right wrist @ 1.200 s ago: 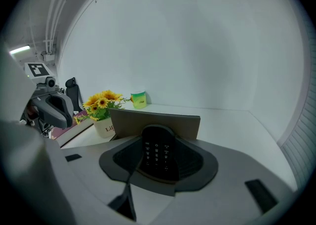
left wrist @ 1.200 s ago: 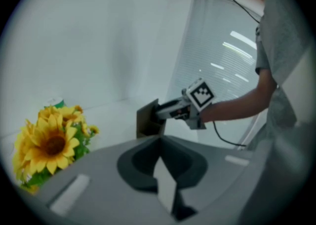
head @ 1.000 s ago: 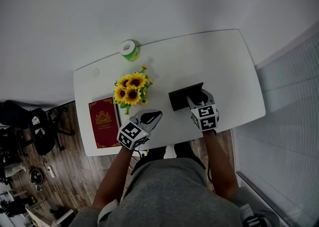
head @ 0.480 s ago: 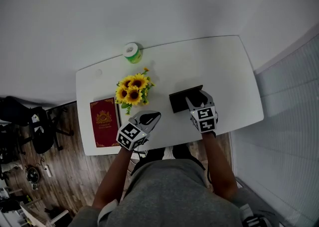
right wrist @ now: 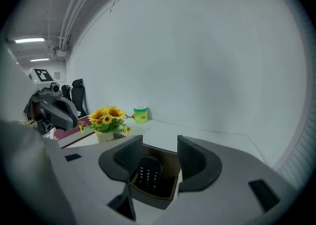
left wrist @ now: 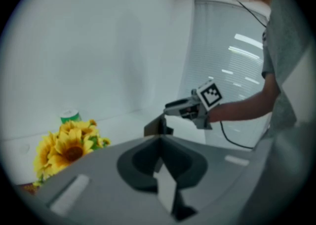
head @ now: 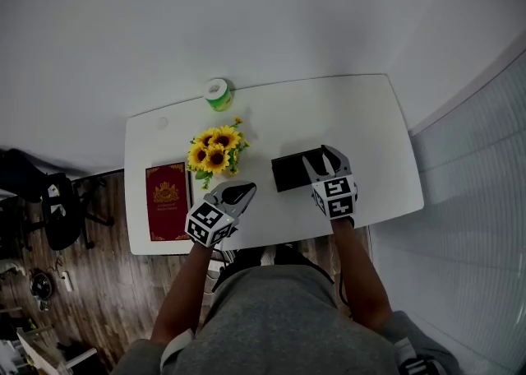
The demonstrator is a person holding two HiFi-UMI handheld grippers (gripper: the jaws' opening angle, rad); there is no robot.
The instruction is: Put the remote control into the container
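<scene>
We see the remote, black with rows of small pale buttons, lying inside the container. The container is an open dark box with brown inner walls, set on the white worktop. The right claw hangs over the box with its jaws wide apart, gripping nothing. The left claw is closed and empty, well apart from the box by the worktop's near edge. Sunflowers, a red book and a green roll stand further left.
</scene>
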